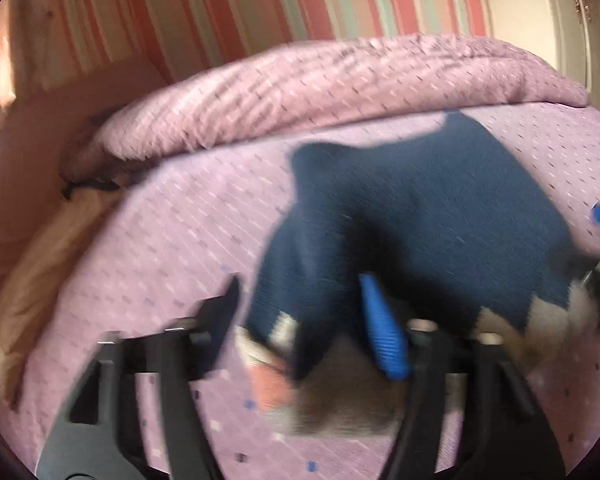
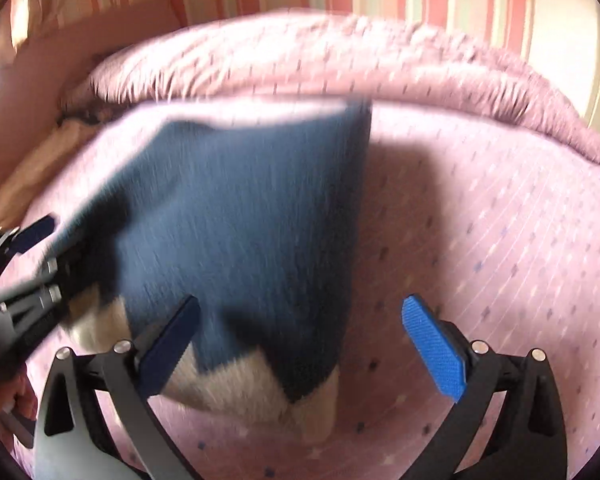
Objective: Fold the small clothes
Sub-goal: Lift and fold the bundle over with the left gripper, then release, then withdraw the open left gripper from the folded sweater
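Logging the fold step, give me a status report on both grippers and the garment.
Left gripper open, right gripper open. Navy knitted garment with beige zigzag hem lies on the pink patterned bedspread, unheld. Nothing in the way.

Both wrist views look steeply down from close above the bed [image 1: 172, 216], sharing the garment [image 1: 420, 208] from opposite sides.

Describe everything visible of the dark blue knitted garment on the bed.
The dark blue knitted garment looks ribbed and soft, with a zigzag beige band along its near edge and a pinkish patch at one corner. It lies crumpled and partly folded on the pink dotted bedcover. It sits between the open left gripper and the open right gripper, neither pressing it.
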